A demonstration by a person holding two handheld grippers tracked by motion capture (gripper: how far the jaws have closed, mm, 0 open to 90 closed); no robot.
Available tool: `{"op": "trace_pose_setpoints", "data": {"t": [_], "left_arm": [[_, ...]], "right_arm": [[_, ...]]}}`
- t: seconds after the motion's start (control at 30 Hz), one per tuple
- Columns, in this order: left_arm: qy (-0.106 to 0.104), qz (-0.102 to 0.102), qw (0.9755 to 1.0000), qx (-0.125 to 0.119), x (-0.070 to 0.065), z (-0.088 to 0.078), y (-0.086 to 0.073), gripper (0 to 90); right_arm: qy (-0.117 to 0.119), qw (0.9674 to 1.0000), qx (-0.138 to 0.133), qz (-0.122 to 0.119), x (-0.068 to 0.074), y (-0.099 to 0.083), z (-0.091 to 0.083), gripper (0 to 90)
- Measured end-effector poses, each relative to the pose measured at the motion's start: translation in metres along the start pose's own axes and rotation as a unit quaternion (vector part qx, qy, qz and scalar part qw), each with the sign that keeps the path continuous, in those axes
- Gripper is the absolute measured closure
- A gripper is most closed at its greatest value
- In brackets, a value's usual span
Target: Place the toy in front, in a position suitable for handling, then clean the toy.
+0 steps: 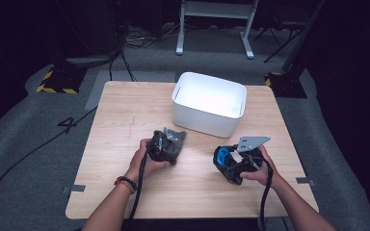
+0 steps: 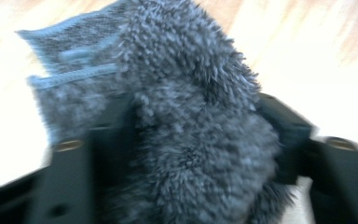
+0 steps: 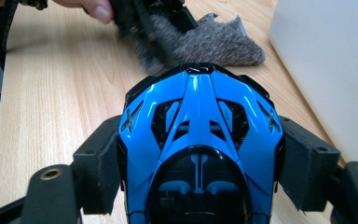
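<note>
Grey fuzzy cloth [image 2: 186, 140] is pinched in the left hand-held gripper [image 1: 166, 147], low over the wooden bench [image 1: 120, 125]. Further right, the white bin [image 1: 209, 103] looks empty inside. Right hand-held gripper [image 1: 231, 161] is clamped on a blue toy car [image 3: 200, 140].

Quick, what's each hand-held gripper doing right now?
Left hand-held gripper: closed on the fuzzy grey cloth.
Right hand-held gripper: closed on the blue and black toy.
</note>
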State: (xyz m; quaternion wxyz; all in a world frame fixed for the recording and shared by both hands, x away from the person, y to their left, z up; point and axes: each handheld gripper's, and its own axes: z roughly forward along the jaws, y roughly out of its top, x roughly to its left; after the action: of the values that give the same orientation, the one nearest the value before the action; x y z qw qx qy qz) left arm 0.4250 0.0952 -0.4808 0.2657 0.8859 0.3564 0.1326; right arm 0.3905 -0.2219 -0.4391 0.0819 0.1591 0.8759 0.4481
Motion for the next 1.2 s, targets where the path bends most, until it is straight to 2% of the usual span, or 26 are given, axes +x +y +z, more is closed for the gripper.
{"op": "trace_pose_setpoints", "data": {"t": [0.13, 0.23, 0.27, 0.33, 0.4, 0.5, 0.57, 0.73, 0.83, 0.93, 1.0, 1.1, 1.13, 1.2], "left_arm": [[0.001, -0.003, 0.9998, -0.019, 0.002, -0.003, -0.005, 59.5], [-0.013, -0.005, 0.999, -0.041, 0.003, -0.008, -0.006, 65.8], [-0.02, 0.0, 0.9987, -0.047, 0.004, -0.01, -0.006, 66.6], [-0.028, -0.004, 0.9972, -0.07, 0.004, -0.017, -0.006, 67.4], [-0.047, -0.001, 0.9948, -0.091, 0.001, -0.025, -0.006, 67.8], [-0.073, 0.011, 0.9893, -0.126, -0.006, -0.037, -0.006, 67.8], [-0.086, 0.026, 0.9859, -0.141, -0.012, -0.042, -0.005, 67.8], [-0.105, 0.046, 0.9799, -0.164, -0.025, -0.051, -0.001, 67.7], [-0.129, 0.053, 0.973, -0.184, -0.032, -0.054, 0.003, 67.7], [-0.147, 0.067, 0.9675, -0.195, -0.041, -0.056, 0.007, 67.7], [-0.155, 0.073, 0.9646, -0.2, -0.047, -0.057, 0.01, 67.8], [-0.175, 0.078, 0.9563, -0.221, -0.053, -0.06, 0.013, 67.7], [-0.175, 0.08, 0.9552, -0.225, -0.055, -0.062, 0.014, 67.7], [-0.185, 0.08, 0.9504, -0.237, -0.057, -0.063, 0.017, 67.7]], "right_arm": [[0.001, 1.0, -0.002, 0.0, 0.001, -0.001, 0.001, 25.8], [0.002, 1.0, -0.006, 0.0, 0.0, 0.0, 0.001, 25.8], [0.003, 1.0, -0.007, 0.001, -0.001, 0.0, 0.001, 25.8], [0.006, 0.9999, -0.008, 0.002, -0.002, 0.0, 0.001, 25.8], [0.004, 1.0, -0.007, 0.0, -0.002, 0.0, 0.002, 25.8], [0.005, 0.9999, -0.01, -0.001, -0.001, 0.0, 0.0, 25.8], [0.003, 0.9999, -0.016, -0.002, -0.002, 0.001, -0.001, 25.8], [-0.001, 0.9996, -0.029, 0.003, -0.005, 0.003, -0.005, 25.8], [-0.001, 0.9993, -0.037, 0.005, -0.006, 0.005, -0.007, 25.8], [-0.003, 0.9991, -0.043, 0.004, -0.006, 0.007, -0.007, 25.9], [-0.002, 0.9988, -0.049, 0.005, -0.006, 0.008, -0.008, 25.9], [0.003, 0.9984, -0.057, 0.004, -0.005, 0.009, -0.008, 25.8], [0.005, 0.9981, -0.061, 0.004, -0.004, 0.01, -0.008, 25.9], [0.011, 0.9975, -0.07, 0.002, -0.004, 0.011, -0.009, 25.8]]}}
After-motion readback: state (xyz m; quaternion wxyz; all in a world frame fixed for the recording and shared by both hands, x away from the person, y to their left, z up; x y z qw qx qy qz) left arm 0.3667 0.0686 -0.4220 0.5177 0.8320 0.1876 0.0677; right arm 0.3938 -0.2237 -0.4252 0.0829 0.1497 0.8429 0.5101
